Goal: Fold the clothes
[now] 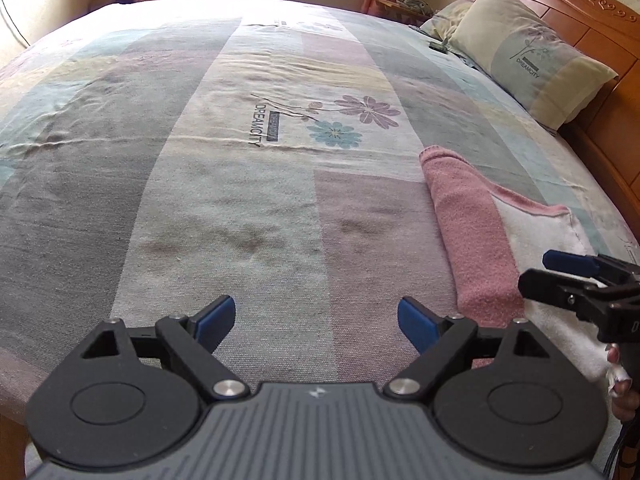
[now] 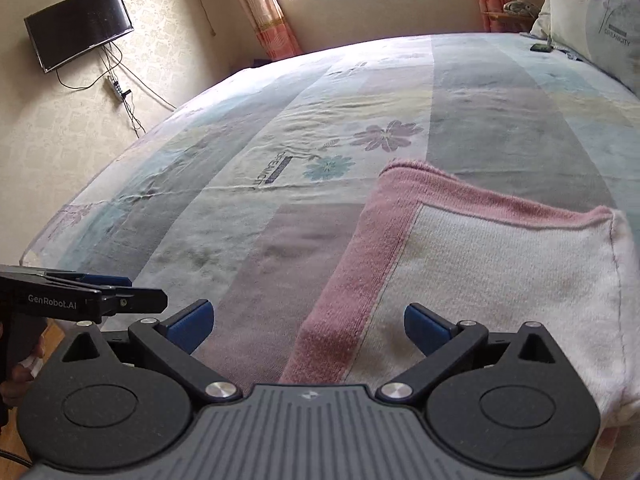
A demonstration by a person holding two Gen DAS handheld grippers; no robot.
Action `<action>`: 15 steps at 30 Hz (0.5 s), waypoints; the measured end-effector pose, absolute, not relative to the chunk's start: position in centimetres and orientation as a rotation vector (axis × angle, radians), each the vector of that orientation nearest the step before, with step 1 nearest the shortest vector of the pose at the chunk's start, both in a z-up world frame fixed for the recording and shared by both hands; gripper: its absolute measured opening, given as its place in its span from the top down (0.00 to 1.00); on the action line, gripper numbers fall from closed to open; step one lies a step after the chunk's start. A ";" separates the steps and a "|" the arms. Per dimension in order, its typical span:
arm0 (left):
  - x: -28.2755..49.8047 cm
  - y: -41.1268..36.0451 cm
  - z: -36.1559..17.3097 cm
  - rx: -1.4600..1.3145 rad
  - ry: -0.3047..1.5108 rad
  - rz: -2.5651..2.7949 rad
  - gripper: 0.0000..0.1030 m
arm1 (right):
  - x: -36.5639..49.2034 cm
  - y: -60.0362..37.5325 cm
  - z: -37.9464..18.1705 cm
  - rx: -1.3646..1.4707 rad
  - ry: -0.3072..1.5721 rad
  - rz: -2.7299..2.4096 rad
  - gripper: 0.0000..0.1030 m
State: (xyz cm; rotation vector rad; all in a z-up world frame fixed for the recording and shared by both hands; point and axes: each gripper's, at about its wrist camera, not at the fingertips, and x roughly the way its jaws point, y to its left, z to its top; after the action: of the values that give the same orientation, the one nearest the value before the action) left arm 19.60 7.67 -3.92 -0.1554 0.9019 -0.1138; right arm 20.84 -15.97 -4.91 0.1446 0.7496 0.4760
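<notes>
The folded pink-and-white towel (image 2: 480, 264) lies near the bed's (image 1: 200, 160) front edge, and both the left gripper (image 1: 316, 322) and right gripper (image 2: 308, 324) hang over it with jaws wide and empty. A pinch that catches only the top layer could pull the fold apart. A careless nudge could also drag the towel off the edge.

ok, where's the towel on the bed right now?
The pink-and-white towel lies folded on the bedspread, at the near edge, under the open right gripper and right of the left gripper.
</notes>
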 end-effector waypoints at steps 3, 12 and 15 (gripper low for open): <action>19.6 7.6 -3.9 -0.150 0.905 -0.115 0.14 | 23.0 -16.4 -5.4 0.114 0.749 0.385 0.00; 20.2 6.7 -4.7 -0.132 0.936 -0.127 0.14 | 24.3 -17.3 -8.5 0.123 0.784 0.327 0.00; 20.2 6.2 -4.6 -0.119 0.939 -0.140 0.14 | 24.5 -17.4 -8.5 0.131 0.788 0.330 0.00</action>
State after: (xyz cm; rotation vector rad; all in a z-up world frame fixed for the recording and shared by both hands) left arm 20.21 6.23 -4.55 -0.1190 0.9389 -0.1404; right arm 24.45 -17.36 -8.52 0.1312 0.7883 0.3298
